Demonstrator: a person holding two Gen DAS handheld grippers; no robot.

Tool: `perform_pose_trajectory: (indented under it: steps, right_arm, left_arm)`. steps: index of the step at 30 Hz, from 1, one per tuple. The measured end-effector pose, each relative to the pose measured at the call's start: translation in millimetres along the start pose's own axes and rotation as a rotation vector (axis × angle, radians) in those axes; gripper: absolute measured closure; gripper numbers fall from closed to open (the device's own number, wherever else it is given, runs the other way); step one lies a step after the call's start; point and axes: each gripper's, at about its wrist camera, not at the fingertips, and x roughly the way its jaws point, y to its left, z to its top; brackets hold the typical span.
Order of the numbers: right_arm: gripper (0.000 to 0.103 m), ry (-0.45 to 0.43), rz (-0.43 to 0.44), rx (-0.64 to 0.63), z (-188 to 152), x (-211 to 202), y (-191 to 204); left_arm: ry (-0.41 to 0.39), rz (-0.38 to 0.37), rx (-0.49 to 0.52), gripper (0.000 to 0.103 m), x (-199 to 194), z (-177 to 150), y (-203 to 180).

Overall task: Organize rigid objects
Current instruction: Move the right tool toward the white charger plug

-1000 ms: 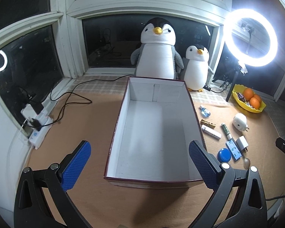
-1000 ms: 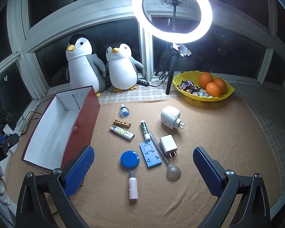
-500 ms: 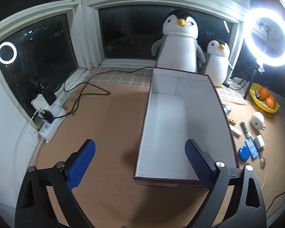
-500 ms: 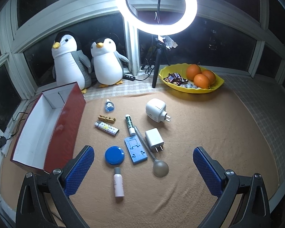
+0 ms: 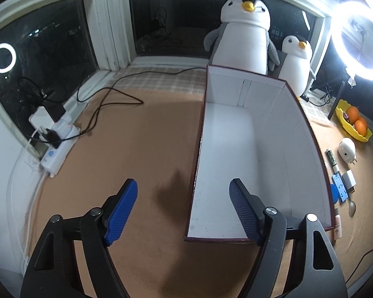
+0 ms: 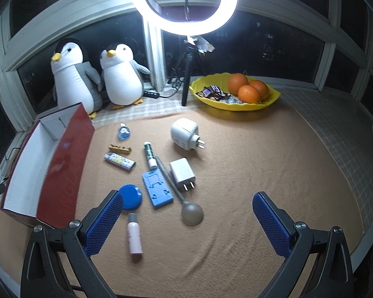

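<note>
Small items lie loose on the tan mat: blue lid [image 6: 130,196], pink bottle [image 6: 134,234], blue holder [image 6: 157,189], spoon [image 6: 192,213], white charger [image 6: 182,174], lighter [image 6: 119,161]. Left of them stands the red box [image 6: 62,168], white inside. Right gripper [image 6: 187,221] hovers near these items, jaws apart, empty. Left gripper [image 5: 184,212], jaws just closing yet apart, straddles the box's near left wall [image 5: 195,173] without touching.

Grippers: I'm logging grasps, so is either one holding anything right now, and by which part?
Nothing is held. The left gripper straddles the box wall, its jaws just closing but not touching. The right gripper is open.
</note>
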Motion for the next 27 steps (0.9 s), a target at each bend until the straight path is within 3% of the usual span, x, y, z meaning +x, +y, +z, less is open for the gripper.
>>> perform_pose_trajectory:
  steps: [5, 13, 18, 27]
  right_arm:
    - [0.000, 0.031, 0.006, 0.005, -3, 14, -7]
    - [0.000, 0.119, 0.054, 0.051, 5, 57, -16]
    - [0.002, 0.140, 0.031, 0.017, 12, 79, -10]
    - [0.021, 0.211, 0.030, -0.040, 24, 128, -1]
  left_arm:
    - [0.029, -0.002, -0.004, 0.034, 12, -1, 3]
    - [0.065, -0.007, 0.007, 0.052, 25, -5, 2]
    - [0.081, -0.013, 0.016, 0.062, 30, -7, 0]
    - [0.110, -0.026, 0.012, 0.075, 42, -9, -2]
